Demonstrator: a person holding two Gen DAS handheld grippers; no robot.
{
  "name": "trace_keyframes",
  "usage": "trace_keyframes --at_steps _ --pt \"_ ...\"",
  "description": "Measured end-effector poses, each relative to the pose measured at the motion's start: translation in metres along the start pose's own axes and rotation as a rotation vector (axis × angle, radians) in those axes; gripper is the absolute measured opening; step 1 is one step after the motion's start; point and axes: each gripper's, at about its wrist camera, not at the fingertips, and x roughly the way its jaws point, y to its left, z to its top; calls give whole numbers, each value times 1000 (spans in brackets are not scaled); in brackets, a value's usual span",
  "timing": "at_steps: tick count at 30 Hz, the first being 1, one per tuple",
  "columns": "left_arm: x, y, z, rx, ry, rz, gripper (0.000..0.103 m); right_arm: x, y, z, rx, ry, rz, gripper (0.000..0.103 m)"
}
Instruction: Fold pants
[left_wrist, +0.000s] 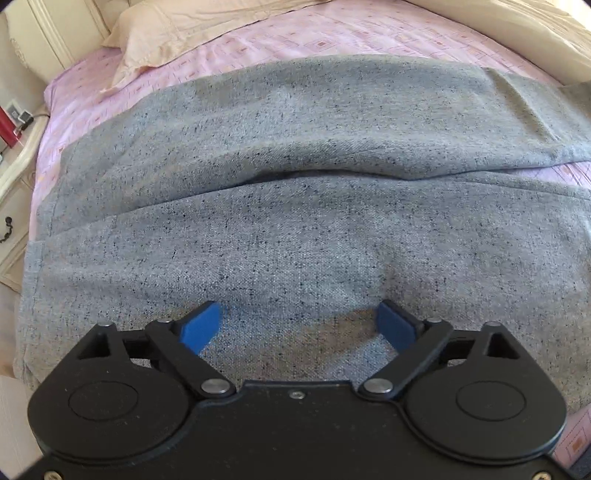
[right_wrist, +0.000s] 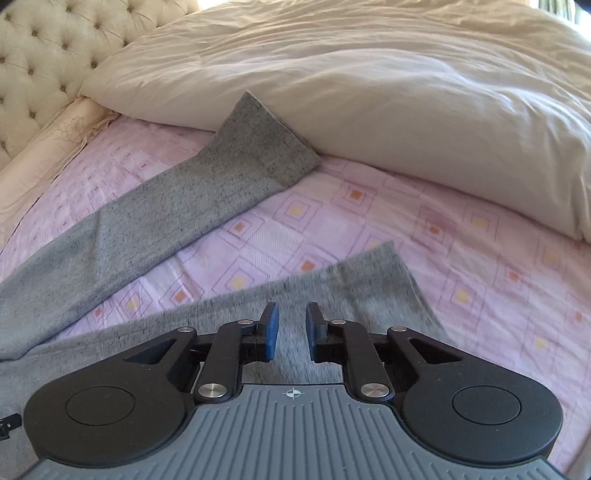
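Grey speckled pants (left_wrist: 295, 206) lie spread on a pink patterned bedsheet (left_wrist: 332, 33). In the left wrist view my left gripper (left_wrist: 299, 317) is open wide, low over the near, waist end of the pants, with blue pads (left_wrist: 201, 326) on either side of bare cloth. In the right wrist view the two legs lie apart: the far leg (right_wrist: 177, 206) reaches to the duvet, the near leg (right_wrist: 373, 284) lies under my right gripper (right_wrist: 291, 325). That gripper is open with a narrow gap, just above the near leg close to its hem.
A cream duvet (right_wrist: 369, 103) lies bunched across the far side of the bed. A tufted headboard (right_wrist: 40, 59) stands at the left. A peach pillow (left_wrist: 177, 33) lies near the head. A bedside cabinet (left_wrist: 14, 155) with small items stands left of the bed.
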Motion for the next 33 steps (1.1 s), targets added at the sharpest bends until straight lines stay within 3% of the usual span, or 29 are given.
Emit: trace_keyframes --at_steps 10,15,19,21,24,27,29,33 --pt "5 10 -2 -40 1 -37 103 -20 -10 -55 -26 62 -2 16" --pt "4 8 -3 -27 -7 -26 103 6 -22 -48 3 15 -116 13" --pt "5 11 -3 -38 -3 -40 103 5 -35 -29 105 10 -133 12" --pt "5 12 -4 -39 -11 -44 103 -5 -25 -19 68 -28 -140 16" --pt "1 12 -2 -23 -10 -68 93 -18 -4 -2 16 -73 -82 16" --pt "-2 10 6 10 -8 -71 89 -19 26 19 -11 -68 -4 16" --pt "-4 10 13 31 -17 -62 81 -14 49 31 -38 -62 52 16" --pt "-2 20 30 25 -25 -70 80 8 103 51 -130 -28 112 16"
